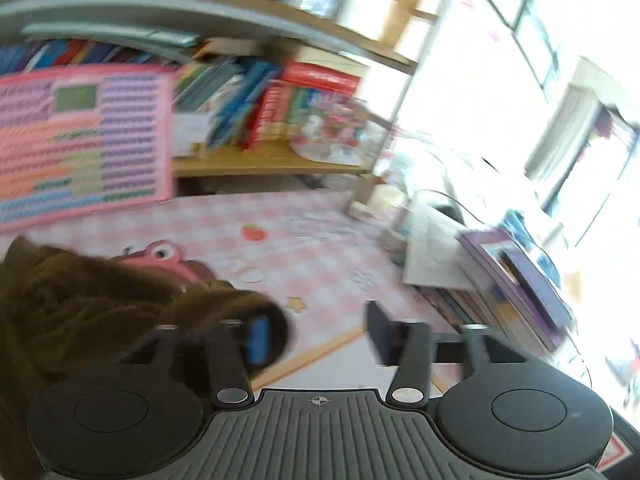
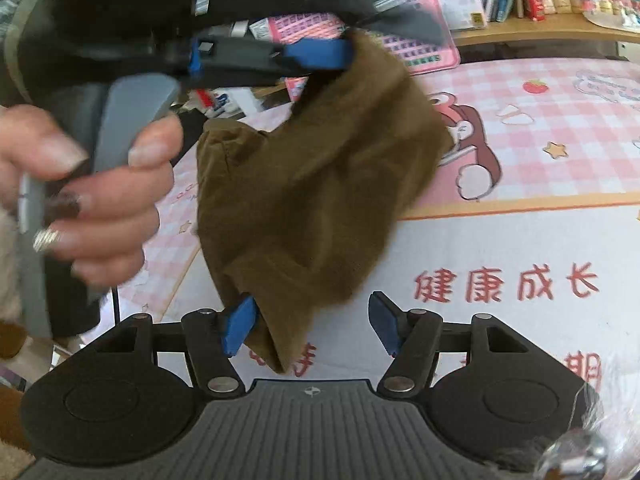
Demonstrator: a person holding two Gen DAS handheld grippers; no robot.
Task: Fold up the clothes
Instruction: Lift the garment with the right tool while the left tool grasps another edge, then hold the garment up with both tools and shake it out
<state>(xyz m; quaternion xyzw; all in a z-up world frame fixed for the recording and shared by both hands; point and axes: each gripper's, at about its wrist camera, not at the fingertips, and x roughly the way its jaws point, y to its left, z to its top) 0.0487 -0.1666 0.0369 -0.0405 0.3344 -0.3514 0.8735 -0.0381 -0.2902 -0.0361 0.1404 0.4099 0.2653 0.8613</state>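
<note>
Brown garment (image 2: pixel 304 184) hanging mid-frame over pink checked mat (image 2: pixel 520 120), draped on one finger of left gripper (image 1: pixel 320 337), jaws spread, nothing pinched. Lower hem brushing right gripper (image 2: pixel 312 326), likewise released; probably raised to straighten before folding.

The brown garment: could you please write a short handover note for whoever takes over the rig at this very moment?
Left tongs: open; the brown garment is draped over one finger and hangs from it above the pink checked mat.
Right tongs: open; the garment's lower edge hangs beside one finger, not clamped.
Done: garment is up in the air, bunched; no neat fold shows.
Left: probably take a firm grip on two corners, spread it flat on the mat, then fold.
</note>
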